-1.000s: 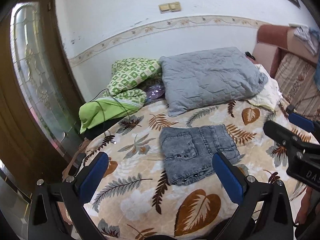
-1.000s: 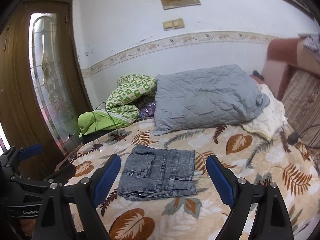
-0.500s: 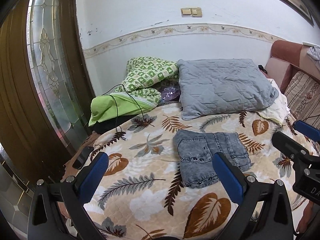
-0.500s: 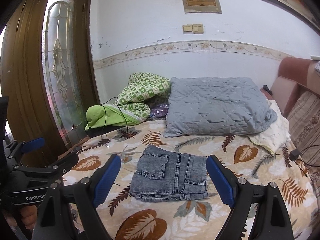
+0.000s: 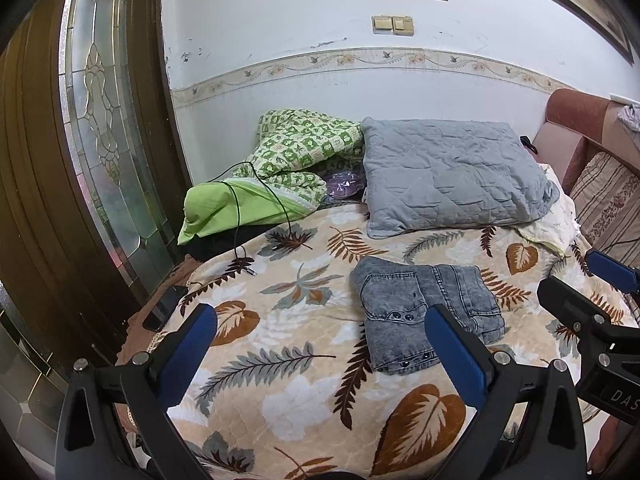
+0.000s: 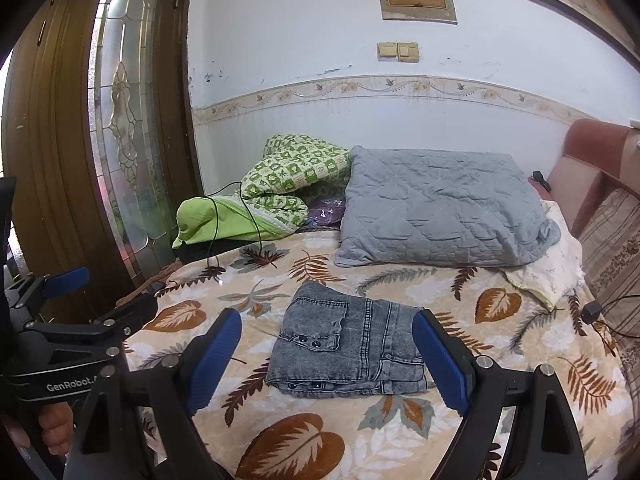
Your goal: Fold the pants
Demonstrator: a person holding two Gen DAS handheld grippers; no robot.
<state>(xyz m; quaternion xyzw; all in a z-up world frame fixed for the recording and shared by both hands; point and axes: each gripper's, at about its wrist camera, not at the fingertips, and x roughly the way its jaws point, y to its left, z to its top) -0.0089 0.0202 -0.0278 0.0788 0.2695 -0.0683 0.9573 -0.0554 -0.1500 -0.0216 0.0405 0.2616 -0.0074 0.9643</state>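
Note:
Grey washed-denim pants (image 5: 424,308) lie folded into a compact rectangle on the leaf-patterned bed cover (image 5: 288,320); they also show in the right wrist view (image 6: 348,348). My left gripper (image 5: 320,344) is open and empty, held back above the bed's near edge, left of the pants. My right gripper (image 6: 328,356) is open and empty, held back in front of the pants, not touching them. The right gripper shows at the right edge of the left wrist view (image 5: 592,292); the left gripper shows at the left of the right wrist view (image 6: 80,304).
A grey quilted pillow (image 5: 452,176) and a green checked blanket (image 5: 288,168) with a black cable (image 5: 256,196) lie at the head of the bed. A wooden door with a glass panel (image 5: 100,140) stands left. A striped sofa (image 5: 608,200) is right.
Both grippers have pulled back and up from the bed, so the folded pants look smaller and farther. The pants have not moved. Both grippers stay open.

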